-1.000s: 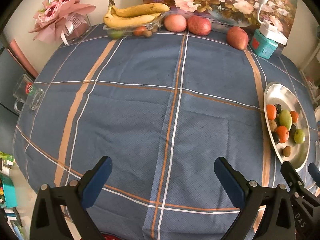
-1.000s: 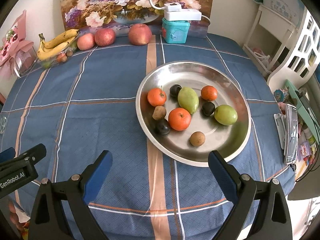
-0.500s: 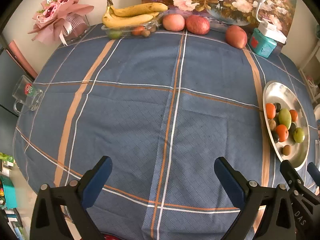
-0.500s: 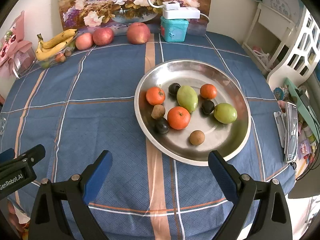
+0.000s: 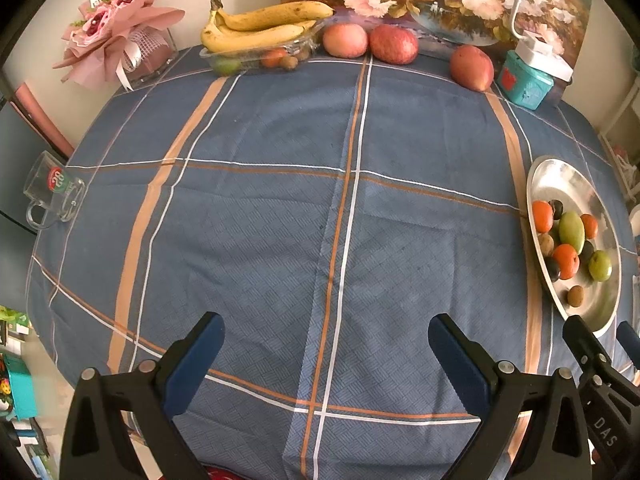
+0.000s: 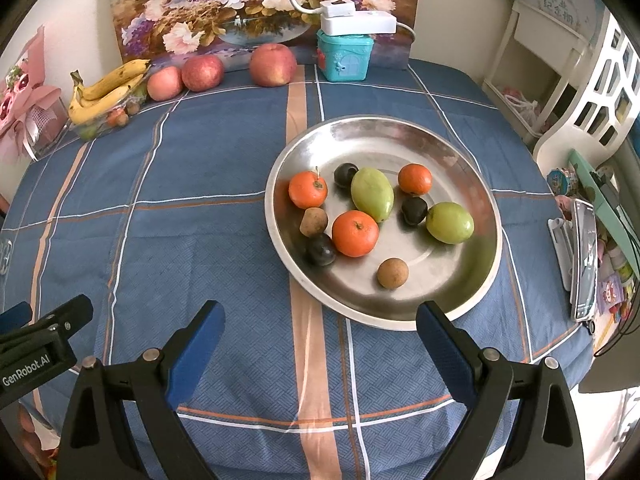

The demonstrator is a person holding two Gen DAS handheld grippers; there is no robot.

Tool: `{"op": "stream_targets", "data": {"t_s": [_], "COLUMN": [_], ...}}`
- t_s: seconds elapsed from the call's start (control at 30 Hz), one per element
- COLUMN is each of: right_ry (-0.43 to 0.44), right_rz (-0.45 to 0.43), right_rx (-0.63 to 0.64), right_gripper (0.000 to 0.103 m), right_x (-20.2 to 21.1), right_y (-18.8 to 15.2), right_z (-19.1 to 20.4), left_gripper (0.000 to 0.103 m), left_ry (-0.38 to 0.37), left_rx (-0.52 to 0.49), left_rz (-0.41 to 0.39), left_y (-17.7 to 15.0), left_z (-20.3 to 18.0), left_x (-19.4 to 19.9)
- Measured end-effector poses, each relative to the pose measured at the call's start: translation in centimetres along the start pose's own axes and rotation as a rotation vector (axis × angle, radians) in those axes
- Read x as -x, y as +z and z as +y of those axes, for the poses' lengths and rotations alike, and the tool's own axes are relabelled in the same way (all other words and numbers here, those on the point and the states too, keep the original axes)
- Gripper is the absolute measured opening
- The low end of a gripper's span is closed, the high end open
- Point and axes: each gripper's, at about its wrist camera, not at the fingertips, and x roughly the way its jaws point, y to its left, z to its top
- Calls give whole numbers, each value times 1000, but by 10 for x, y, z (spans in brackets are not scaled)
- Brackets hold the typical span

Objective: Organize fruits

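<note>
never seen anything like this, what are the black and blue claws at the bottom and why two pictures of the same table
Those claws are two hand-held grippers, one in each of a person's hands; no robot arm is involved. Each carries a fisheye camera looking along its fingers. One picture comes from the left gripper, the other from the right gripper. Both are open and hold nothing. On the blue checked tablecloth sits a metal plate with small oranges, green fruits, dark plums and brown fruits. At the far edge are bananas on a clear tray and three apples.
</note>
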Motion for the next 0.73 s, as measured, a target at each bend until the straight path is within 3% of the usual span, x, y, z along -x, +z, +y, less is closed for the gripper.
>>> {"op": "stream_targets", "data": {"t_s": [0.73], "right_ry": [-4], "right_rz": [2], "right_rx": [3], "right_gripper": [96], "right_x": [-1], "right_y": [-1], "right_z": [2], "left_gripper": [103], "left_ry": [49], "left_rx": [-12], "left_rz": [-23], "left_y": [-2], "left_z": [2], "left_x": [2]}}
